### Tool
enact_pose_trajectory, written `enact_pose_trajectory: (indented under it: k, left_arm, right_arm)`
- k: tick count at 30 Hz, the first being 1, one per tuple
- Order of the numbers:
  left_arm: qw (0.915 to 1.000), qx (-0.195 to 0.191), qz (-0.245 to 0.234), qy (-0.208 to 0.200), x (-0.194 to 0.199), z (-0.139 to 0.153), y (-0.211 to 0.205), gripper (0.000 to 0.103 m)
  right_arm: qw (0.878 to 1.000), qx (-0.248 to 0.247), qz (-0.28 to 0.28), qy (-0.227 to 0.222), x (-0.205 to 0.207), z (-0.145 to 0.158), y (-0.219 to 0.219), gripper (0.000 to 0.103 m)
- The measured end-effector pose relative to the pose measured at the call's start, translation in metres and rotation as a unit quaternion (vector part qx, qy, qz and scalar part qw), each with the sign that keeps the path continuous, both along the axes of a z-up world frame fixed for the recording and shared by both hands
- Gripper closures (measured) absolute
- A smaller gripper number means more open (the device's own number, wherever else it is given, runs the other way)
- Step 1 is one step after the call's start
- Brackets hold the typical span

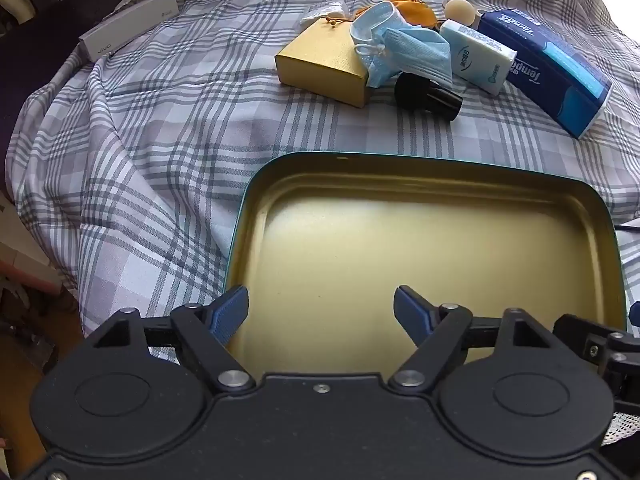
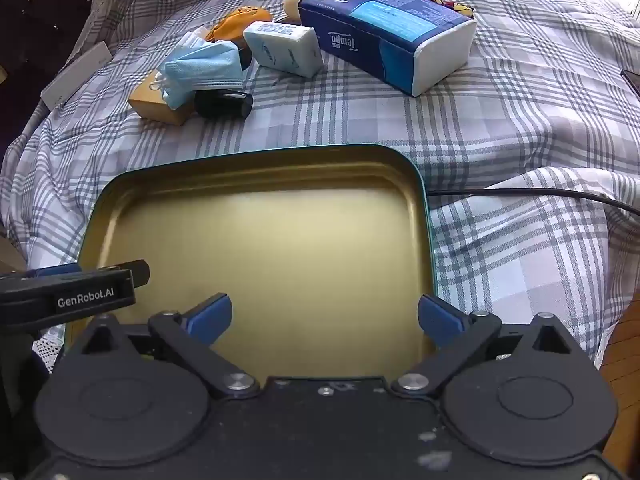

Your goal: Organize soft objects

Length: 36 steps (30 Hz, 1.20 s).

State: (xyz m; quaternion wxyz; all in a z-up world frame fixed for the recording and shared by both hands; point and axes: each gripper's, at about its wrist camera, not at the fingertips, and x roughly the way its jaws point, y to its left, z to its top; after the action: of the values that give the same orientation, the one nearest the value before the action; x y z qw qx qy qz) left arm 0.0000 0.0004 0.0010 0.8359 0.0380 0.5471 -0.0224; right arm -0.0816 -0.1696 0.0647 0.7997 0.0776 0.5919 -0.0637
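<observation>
An empty gold tin tray [image 1: 400, 184] [image 2: 256, 172] with a teal rim lies on the plaid bedsheet. My left gripper [image 1: 320, 312] is open and empty over the tray's near edge. My right gripper [image 2: 324, 318] is open and empty over the tray's near right part. Beyond the tray lies a pile: a blue face mask [image 1: 404, 48] [image 2: 200, 68], a small tissue pack [image 1: 478, 56] [image 2: 284, 50], a large blue Tempo tissue pack [image 1: 548, 68] [image 2: 384, 28] and an orange pouch [image 1: 412, 10] [image 2: 240, 20].
A gold box [image 1: 324, 68] [image 2: 154, 102] and a black cylinder [image 1: 428, 94] [image 2: 224, 104] lie under the mask. A white box [image 1: 128, 26] sits far left. A black cable [image 2: 520, 192] runs right of the tray. The left gripper's body [image 2: 72, 294] shows at left in the right wrist view.
</observation>
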Motion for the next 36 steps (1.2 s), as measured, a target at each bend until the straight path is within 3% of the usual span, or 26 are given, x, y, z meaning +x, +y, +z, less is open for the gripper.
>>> enact_pose_trajectory:
  k: [36]
  left_arm:
    - [1.0,0.0,-0.006,0.002,-0.001,-0.002,-0.001,0.027]
  right_arm:
    - [1.0,-0.011,-0.004,0.008,0.01,-0.009,-0.003,0.003]
